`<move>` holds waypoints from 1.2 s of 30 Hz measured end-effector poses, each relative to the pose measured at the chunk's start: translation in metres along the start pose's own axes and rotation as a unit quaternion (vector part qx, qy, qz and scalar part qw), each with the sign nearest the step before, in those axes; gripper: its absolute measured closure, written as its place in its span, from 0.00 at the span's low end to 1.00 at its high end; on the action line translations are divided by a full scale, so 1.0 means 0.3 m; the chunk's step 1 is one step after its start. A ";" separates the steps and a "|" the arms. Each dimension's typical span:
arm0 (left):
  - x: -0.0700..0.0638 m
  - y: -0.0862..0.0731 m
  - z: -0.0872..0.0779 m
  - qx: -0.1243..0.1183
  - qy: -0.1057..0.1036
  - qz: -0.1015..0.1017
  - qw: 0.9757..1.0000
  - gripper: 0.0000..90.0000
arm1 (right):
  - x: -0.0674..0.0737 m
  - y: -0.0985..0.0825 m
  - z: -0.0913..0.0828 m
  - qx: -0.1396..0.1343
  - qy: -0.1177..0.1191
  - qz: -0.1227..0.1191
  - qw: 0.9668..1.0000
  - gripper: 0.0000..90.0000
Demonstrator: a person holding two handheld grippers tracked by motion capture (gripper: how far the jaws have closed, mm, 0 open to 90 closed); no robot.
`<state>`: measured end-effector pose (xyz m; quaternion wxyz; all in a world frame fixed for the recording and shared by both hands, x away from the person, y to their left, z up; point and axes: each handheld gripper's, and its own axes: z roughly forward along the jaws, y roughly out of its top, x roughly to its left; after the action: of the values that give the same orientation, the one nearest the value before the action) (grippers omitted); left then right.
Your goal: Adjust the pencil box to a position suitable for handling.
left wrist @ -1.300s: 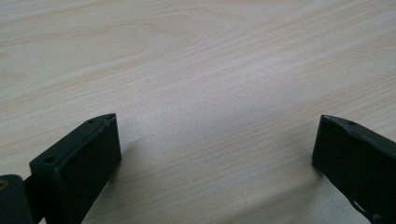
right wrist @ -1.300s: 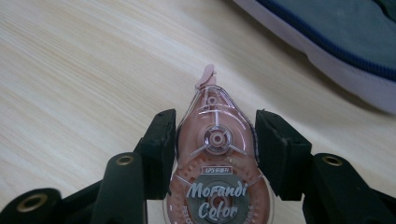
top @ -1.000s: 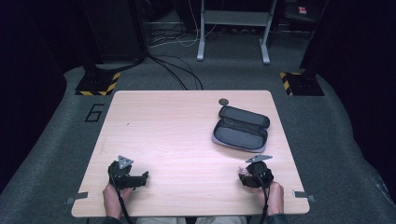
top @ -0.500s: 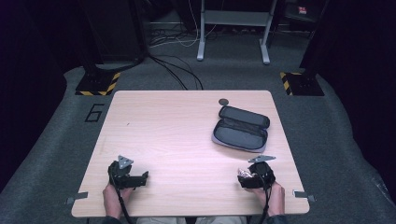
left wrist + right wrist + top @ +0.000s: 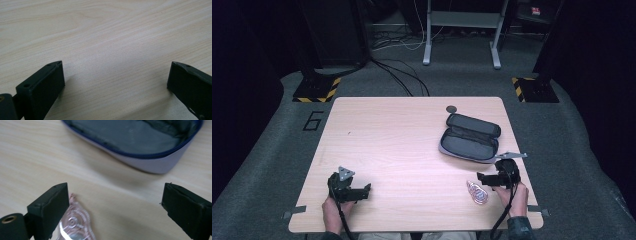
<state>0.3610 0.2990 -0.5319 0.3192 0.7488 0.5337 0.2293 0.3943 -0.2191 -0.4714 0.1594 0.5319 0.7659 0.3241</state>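
A small clear pink plastic thing (image 5: pixel 477 192) (image 5: pixel 75 222) lies flat on the wooden table (image 5: pixel 412 145), near its front right. My right gripper (image 5: pixel 480 178) (image 5: pixel 115 195) hovers just right of and beyond it, jaws wide apart after opening just now, with nothing between them. In the right gripper view the pink thing sits at the lower left, partly behind one jaw. An open dark zip case (image 5: pixel 469 137) (image 5: pixel 140 137) with a grey lining lies beyond that gripper. My left gripper (image 5: pixel 366 190) (image 5: pixel 116 72) rests open over bare wood at the front left.
A small dark round disc (image 5: pixel 451 108) lies near the table's far edge, behind the case. Black stands with yellow-striped bases (image 5: pixel 316 89) and cables (image 5: pixel 399 75) sit on the grey floor beyond the table.
The right gripper's jaws have opened and let go of the pink thing, which now lies on the table. That gripper has drawn off to the right. The left gripper has stayed put.
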 end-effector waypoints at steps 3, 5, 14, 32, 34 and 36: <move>0.000 0.000 0.000 0.000 0.000 0.000 1.000 0.01 | -0.035 0.025 0.002 -0.006 -0.008 0.011 1.000 0.09; 0.000 0.000 0.000 0.000 0.000 0.000 1.000 0.01 | -0.059 0.042 0.007 -0.010 -0.016 0.030 0.999 0.09; 0.000 0.000 0.000 0.000 0.000 -0.001 1.000 0.01 | -0.135 0.101 0.039 -0.021 -0.021 0.047 0.998 0.12; 0.000 0.000 0.000 0.000 0.000 -0.001 1.000 0.01 | -0.213 0.177 0.195 -0.012 -0.074 0.104 0.992 0.45; 0.000 0.000 0.000 -0.001 0.000 0.000 1.000 0.01 | -0.213 0.179 0.207 -0.012 -0.080 0.096 0.992 0.57; 0.000 0.000 0.000 -0.001 0.000 0.000 1.000 0.01 | -0.210 0.183 0.214 -0.011 -0.091 0.091 0.992 0.66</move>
<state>0.3612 0.2990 -0.5320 0.3195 0.7483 0.5339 0.2300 0.4951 -0.2436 -0.4886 0.2043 0.6248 0.6931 0.2957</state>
